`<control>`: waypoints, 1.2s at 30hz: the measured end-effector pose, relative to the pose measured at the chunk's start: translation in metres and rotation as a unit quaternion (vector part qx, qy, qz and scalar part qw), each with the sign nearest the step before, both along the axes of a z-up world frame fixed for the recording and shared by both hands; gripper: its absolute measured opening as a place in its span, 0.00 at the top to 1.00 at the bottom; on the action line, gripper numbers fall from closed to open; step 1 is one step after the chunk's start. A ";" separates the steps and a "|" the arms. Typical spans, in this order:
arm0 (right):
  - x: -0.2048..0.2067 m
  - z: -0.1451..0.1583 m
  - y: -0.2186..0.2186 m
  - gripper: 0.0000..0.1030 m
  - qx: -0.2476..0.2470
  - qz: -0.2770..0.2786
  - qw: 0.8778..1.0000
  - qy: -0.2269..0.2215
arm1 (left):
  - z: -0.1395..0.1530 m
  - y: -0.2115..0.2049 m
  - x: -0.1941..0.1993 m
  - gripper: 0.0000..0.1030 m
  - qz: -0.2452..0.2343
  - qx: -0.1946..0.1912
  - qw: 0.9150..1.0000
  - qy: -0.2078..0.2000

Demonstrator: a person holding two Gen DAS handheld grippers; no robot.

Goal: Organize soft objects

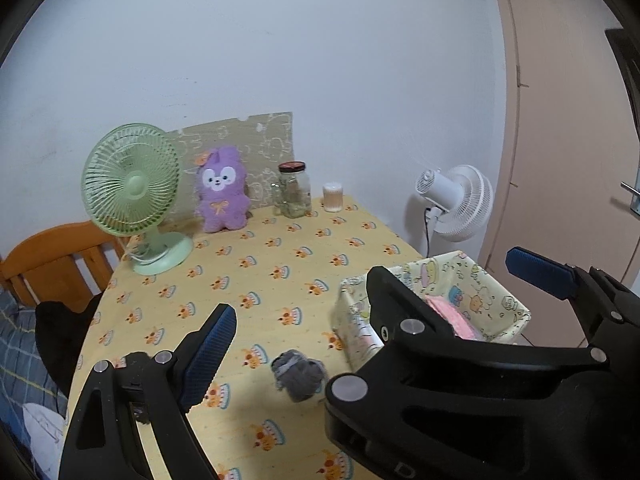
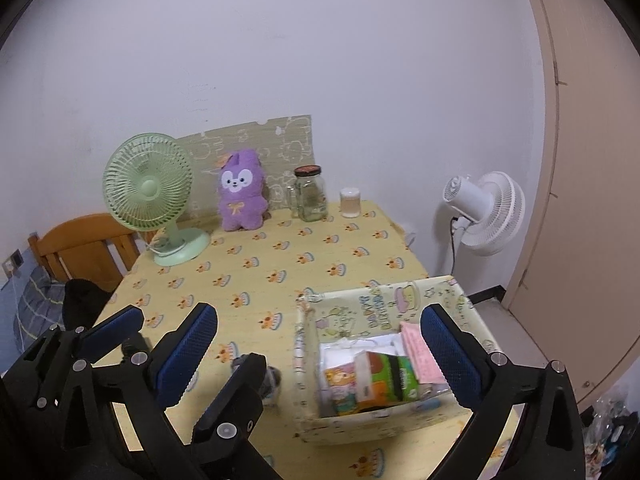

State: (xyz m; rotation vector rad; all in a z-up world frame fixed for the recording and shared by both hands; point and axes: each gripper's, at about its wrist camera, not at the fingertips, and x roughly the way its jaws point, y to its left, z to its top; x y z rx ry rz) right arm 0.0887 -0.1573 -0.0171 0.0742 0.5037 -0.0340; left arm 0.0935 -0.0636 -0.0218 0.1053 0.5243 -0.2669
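A grey soft bundle (image 1: 298, 374) lies on the yellow tablecloth (image 1: 260, 264), just left of a cartoon-print fabric basket (image 2: 360, 312). In the basket are a pink cloth (image 2: 420, 352), a green tissue pack (image 2: 388, 376) and white packs. A purple plush rabbit (image 1: 222, 192) stands upright at the back by the wall. My left gripper (image 1: 316, 320) hangs open above the bundle, holding nothing. My right gripper (image 2: 320, 310) is open wide over the basket's near side, also holding nothing. The two grippers overlap: the left one's right finger (image 2: 240, 392) sits between the right one's fingers and hides most of the bundle there.
A green desk fan (image 1: 132, 196) stands at the back left. A glass jar (image 1: 294, 190) and a small swab tub (image 1: 333, 197) stand near the plush. A white floor fan (image 1: 460, 200) and a door are to the right, and a wooden chair (image 1: 52, 264) to the left.
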 end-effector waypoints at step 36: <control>0.024 -0.060 0.083 0.05 -0.023 0.079 0.996 0.032 | -0.060 0.078 0.007 0.11 0.073 -0.001 0.997 0.040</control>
